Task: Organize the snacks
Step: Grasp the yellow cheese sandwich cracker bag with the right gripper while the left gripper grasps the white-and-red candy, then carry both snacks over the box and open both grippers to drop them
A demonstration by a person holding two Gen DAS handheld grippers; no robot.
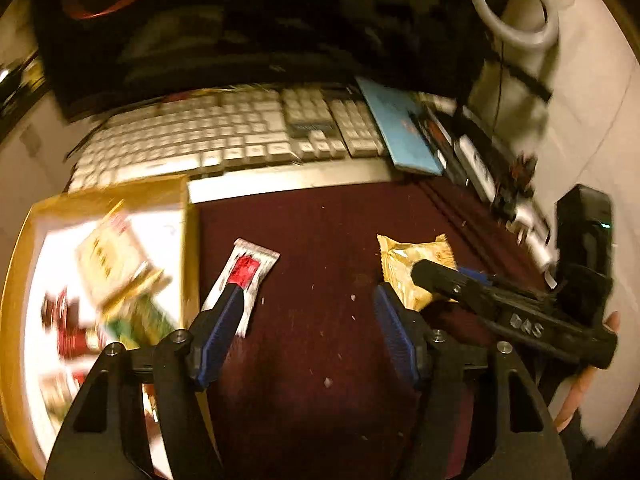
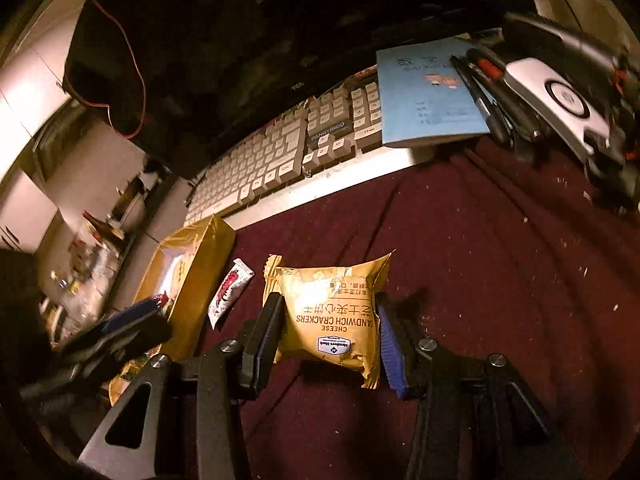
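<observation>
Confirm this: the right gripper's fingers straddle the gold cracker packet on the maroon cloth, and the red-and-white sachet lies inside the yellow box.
One thing is off. The red-and-white sachet lies on the maroon cloth beside the yellow box, not inside it, as the right wrist view shows. The right gripper does straddle the gold cracker packet.

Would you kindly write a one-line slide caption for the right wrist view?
Right gripper straddles a gold cheese sandwich cracker packet on maroon cloth, beside the yellow snack box.
</observation>
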